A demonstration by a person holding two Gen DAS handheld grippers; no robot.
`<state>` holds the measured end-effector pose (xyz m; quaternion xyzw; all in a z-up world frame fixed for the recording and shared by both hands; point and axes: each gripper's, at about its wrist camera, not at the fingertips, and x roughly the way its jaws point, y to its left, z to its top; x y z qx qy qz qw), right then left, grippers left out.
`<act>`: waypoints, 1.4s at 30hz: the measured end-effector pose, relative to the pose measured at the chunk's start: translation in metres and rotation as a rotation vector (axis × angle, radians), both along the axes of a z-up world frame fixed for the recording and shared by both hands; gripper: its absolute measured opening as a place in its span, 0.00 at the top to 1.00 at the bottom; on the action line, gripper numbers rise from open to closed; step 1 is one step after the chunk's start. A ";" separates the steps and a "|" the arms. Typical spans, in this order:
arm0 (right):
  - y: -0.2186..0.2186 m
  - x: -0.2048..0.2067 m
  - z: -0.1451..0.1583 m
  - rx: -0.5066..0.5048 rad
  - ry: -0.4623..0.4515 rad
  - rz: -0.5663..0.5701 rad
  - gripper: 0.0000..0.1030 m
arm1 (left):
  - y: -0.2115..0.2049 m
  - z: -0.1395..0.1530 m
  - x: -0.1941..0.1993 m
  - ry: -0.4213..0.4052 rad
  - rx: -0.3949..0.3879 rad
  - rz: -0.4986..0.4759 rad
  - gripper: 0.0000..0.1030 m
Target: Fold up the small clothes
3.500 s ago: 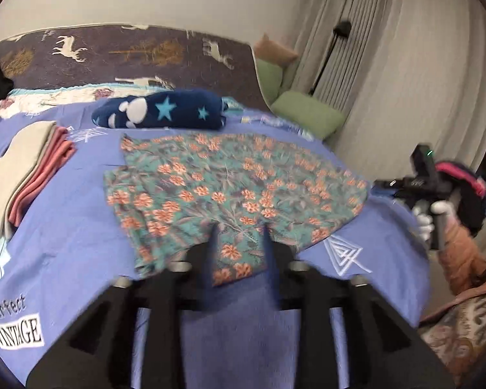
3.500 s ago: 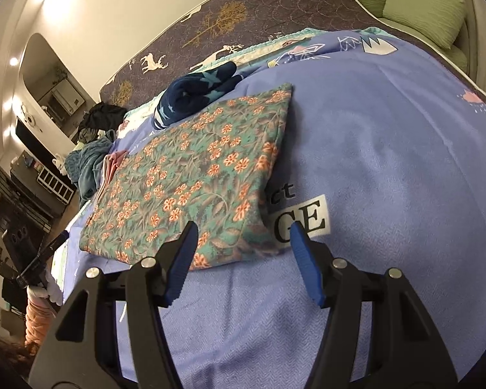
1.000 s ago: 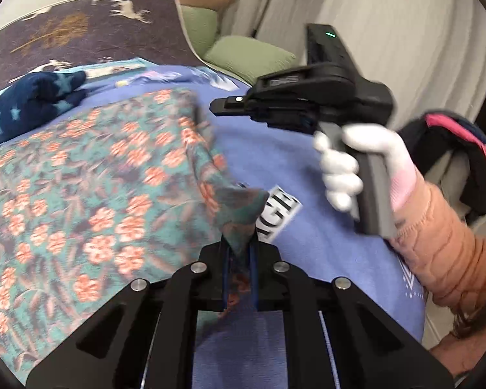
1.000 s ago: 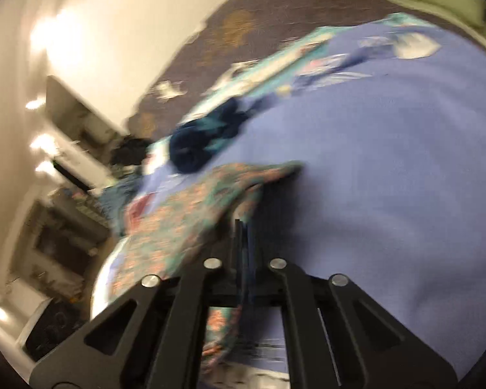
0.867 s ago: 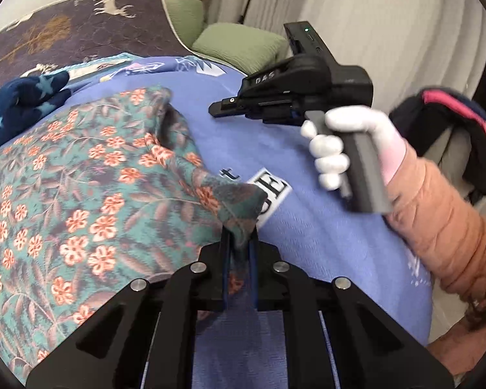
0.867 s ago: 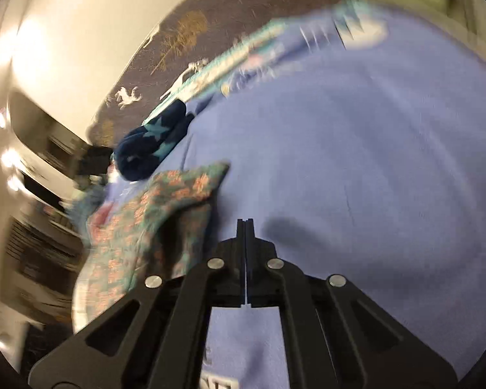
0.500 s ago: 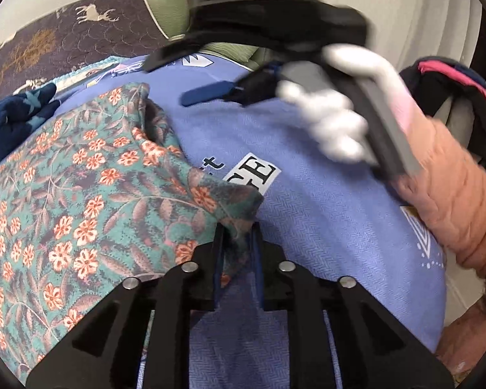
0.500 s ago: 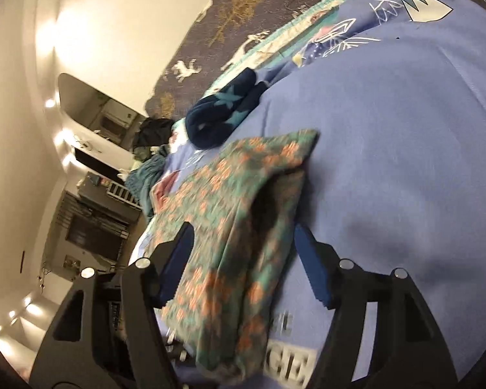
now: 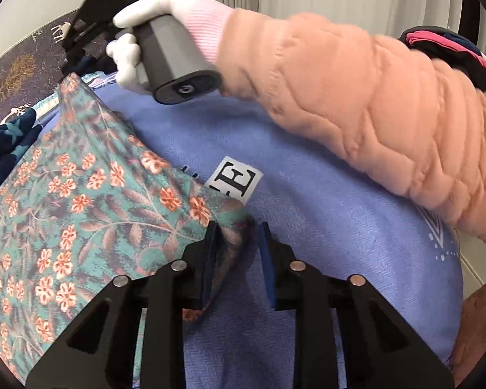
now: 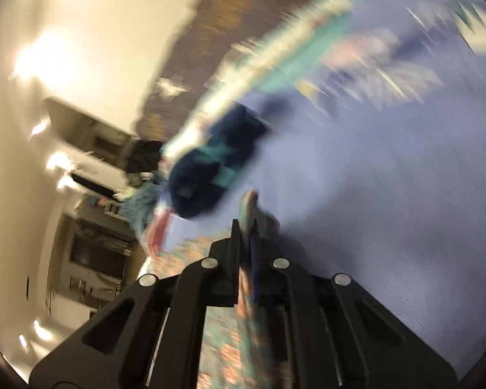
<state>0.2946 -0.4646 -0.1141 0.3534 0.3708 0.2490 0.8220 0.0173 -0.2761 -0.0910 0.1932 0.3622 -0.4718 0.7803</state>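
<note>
The floral garment (image 9: 81, 194), teal with orange flowers, lies spread on the blue bedspread (image 9: 324, 227) and fills the left wrist view from 7 to 11 o'clock. Its near corner is drawn up into a peak that runs in between the fingers of the left gripper (image 9: 238, 253) at 6 o'clock. Those jaws have just been opening: the cloth rests against the left blue pad, while the right pad stands clear of it with a gap showing, so the corner sits loosely between the 2 fingers and is not pinched.

At 11 o'clock in the same view, the far corner of the garment is lifted off the bed and meets the tip of the right gripper (image 9: 69, 64), which a white-gloved hand (image 9: 145, 26) in a peach quilted sleeve (image 9: 356, 103) holds by its grey handle. In the right wrist view, heavily blurred, the right gripper (image 10: 246, 227) at 6 o'clock has just snapped closed, and a fold of the floral cloth stands up between its 2 narrow-set fingers, clamped there.

A navy star-patterned bundle (image 9: 6, 142) lies on the bedspread beyond the garment, at 9 o'clock from the left gripper, apart from both tools. A white label with the letter E (image 9: 239, 178) shows on the bedspread just past the garment's near edge.
</note>
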 end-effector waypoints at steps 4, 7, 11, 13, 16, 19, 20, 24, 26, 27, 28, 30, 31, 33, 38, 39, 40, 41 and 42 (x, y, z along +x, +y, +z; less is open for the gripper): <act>0.006 0.014 -0.021 -0.345 0.113 -0.065 0.91 | -0.001 0.000 -0.007 -0.018 0.000 -0.024 0.70; -0.011 -0.014 -0.026 -0.273 0.110 -0.077 0.90 | -0.003 -0.001 -0.015 -0.059 0.018 -0.036 0.66; -0.027 -0.072 -0.010 -0.224 0.023 -0.062 0.81 | -0.009 -0.001 -0.029 -0.079 0.028 -0.039 0.62; -0.030 -0.110 -0.003 -0.180 -0.020 -0.013 0.81 | -0.007 0.002 -0.033 -0.081 0.017 -0.035 0.62; -0.028 -0.171 0.001 -0.143 -0.072 0.081 0.81 | 0.018 0.018 -0.035 -0.046 -0.044 0.033 0.60; -0.010 -0.219 -0.005 -0.093 -0.081 0.172 0.81 | 0.054 0.028 -0.026 -0.001 -0.100 0.150 0.60; -0.010 -0.231 -0.009 -0.085 -0.078 0.196 0.79 | 0.072 0.032 -0.022 0.001 -0.107 0.212 0.60; 0.014 -0.251 -0.036 -0.204 -0.004 0.245 0.73 | 0.146 0.040 -0.013 -0.025 -0.104 0.455 0.60; 0.018 -0.253 -0.045 -0.298 0.020 0.205 0.81 | 0.192 0.045 -0.013 -0.045 -0.128 0.594 0.59; 0.017 -0.254 -0.042 -0.300 0.027 0.200 0.81 | 0.213 0.046 -0.011 -0.052 -0.149 0.652 0.59; 0.019 -0.254 -0.035 -0.333 0.044 0.183 0.80 | 0.234 0.049 -0.011 -0.054 -0.174 0.710 0.59; 0.027 -0.254 -0.014 -0.432 0.018 0.146 0.72 | 0.283 0.049 -0.017 -0.047 -0.226 0.831 0.59; 0.035 -0.256 -0.001 -0.473 -0.018 0.142 0.68 | 0.302 0.048 -0.022 -0.047 -0.235 0.878 0.59; 0.053 -0.260 0.021 -0.489 -0.079 0.162 0.60 | 0.336 0.046 -0.027 -0.054 -0.236 0.960 0.59; 0.107 -0.250 0.037 -0.506 -0.136 0.215 0.54 | 0.380 0.043 -0.040 -0.057 -0.304 0.954 0.69; 0.117 -0.245 0.038 -0.507 -0.136 0.220 0.54 | 0.382 0.043 -0.040 -0.051 -0.314 0.933 0.76; 0.134 -0.236 0.041 -0.508 -0.138 0.226 0.54 | 0.383 0.042 -0.040 -0.045 -0.321 0.908 0.79; 0.149 -0.229 0.043 -0.513 -0.143 0.232 0.54 | 0.382 0.042 -0.040 -0.042 -0.326 0.885 0.83; 0.163 -0.222 0.047 -0.522 -0.148 0.238 0.54 | 0.380 0.042 -0.039 -0.040 -0.329 0.861 0.84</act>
